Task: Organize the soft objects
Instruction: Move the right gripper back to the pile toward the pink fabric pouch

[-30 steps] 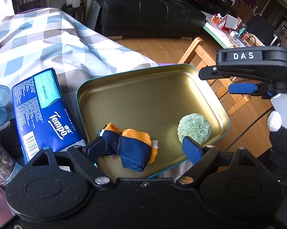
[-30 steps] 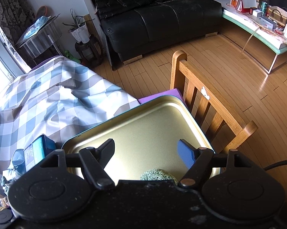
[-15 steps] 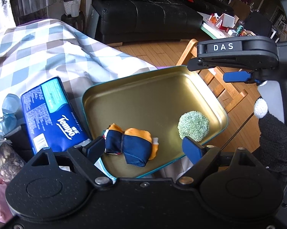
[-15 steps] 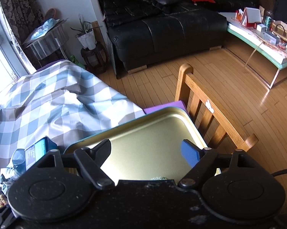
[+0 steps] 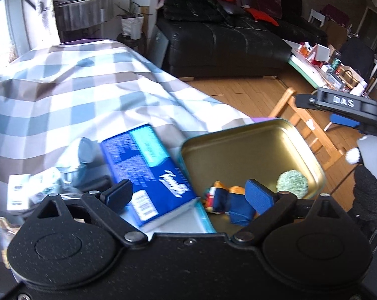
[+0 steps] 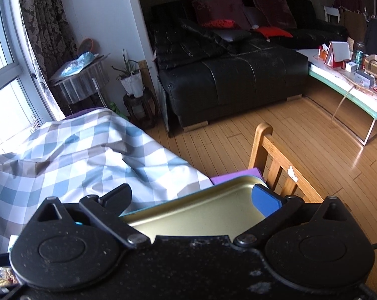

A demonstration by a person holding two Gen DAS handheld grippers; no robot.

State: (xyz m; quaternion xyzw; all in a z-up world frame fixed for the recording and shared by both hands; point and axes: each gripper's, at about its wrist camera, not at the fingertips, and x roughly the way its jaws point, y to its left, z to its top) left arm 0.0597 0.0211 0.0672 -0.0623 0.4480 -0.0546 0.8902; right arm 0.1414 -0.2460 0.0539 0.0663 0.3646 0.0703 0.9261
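Both tools, left (image 5: 188, 193) and right (image 6: 192, 196), spread wide, empty; tray (image 5: 251, 145) holds two soft items.

Two close, downward wrist views sharing tray (image 5: 238, 147)
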